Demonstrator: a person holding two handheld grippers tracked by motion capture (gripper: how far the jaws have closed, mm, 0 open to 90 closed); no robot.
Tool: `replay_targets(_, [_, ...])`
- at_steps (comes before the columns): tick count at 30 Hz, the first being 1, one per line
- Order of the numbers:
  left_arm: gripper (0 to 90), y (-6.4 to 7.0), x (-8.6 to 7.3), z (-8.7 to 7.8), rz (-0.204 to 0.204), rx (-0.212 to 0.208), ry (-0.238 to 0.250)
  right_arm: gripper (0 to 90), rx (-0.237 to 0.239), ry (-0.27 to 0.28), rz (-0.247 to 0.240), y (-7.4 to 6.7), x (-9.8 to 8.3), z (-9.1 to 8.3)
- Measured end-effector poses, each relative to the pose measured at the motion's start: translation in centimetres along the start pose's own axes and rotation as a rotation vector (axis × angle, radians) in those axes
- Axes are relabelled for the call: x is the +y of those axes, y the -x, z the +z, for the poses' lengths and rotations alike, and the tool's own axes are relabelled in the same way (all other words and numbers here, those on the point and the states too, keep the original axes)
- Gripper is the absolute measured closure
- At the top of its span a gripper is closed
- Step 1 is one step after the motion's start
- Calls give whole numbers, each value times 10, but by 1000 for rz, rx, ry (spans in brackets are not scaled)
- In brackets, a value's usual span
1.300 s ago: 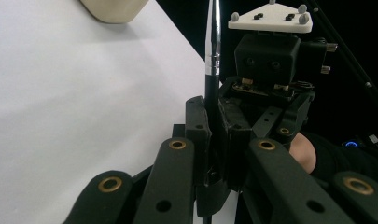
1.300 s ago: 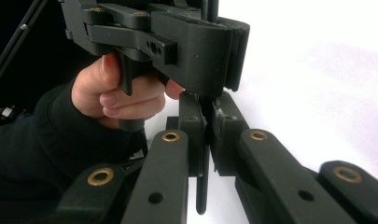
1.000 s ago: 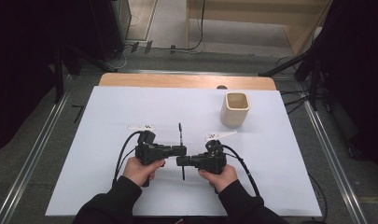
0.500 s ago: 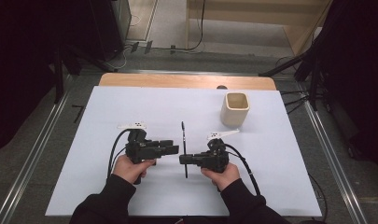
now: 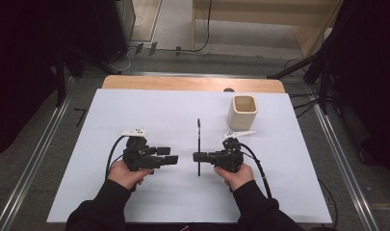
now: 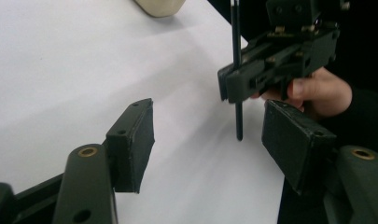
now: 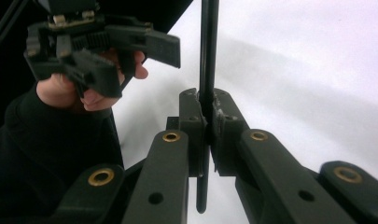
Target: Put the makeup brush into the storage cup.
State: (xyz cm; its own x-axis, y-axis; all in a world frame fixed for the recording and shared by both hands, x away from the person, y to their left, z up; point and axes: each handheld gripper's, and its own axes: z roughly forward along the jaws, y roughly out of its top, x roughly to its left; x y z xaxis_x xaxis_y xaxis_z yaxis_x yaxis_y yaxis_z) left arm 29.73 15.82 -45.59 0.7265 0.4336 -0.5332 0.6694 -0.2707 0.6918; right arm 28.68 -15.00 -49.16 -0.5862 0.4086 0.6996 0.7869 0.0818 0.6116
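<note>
the thin black pen [image 5: 199,147] is showing as a straight, slender rod with a smooth dark finish and a rounded tip, and it is lying level above the white counter [image 5: 149,110], pointing away from the person. the right tool [image 5: 196,157] is clamping it near its middle, its flat black jaws pressed tight on the shaft, with the pen crossing them at a right angle. the left tool [image 5: 173,155] is sitting just beside the pen, apart from it; its jaws have just been opening and are standing wide with nothing between them. its pads [image 6: 135,140] are looking matte, blocky and rectangular, carried on rounded dark links with brass-coloured rivets. a cream, square-sided cup [image 5: 242,111] with rounded corners is standing upright farther back on the right, well apart from both tools.
</note>
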Motion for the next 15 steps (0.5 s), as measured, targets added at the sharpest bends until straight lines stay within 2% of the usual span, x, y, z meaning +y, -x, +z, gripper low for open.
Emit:
replay_targets(3, [327, 0, -2, -1, 18, 19, -18, 861, -7, 3, 6, 2, 2, -3])
replay_targets(7, [314, 2, -5, -4, 70, 73, -46, 861, -18, 8, 3, 4, 3, -5])
replay_targets(15, [305, 5, -10, -9, 132, 149, -72, 861, -49, 21, -7, 6, 6, -10])
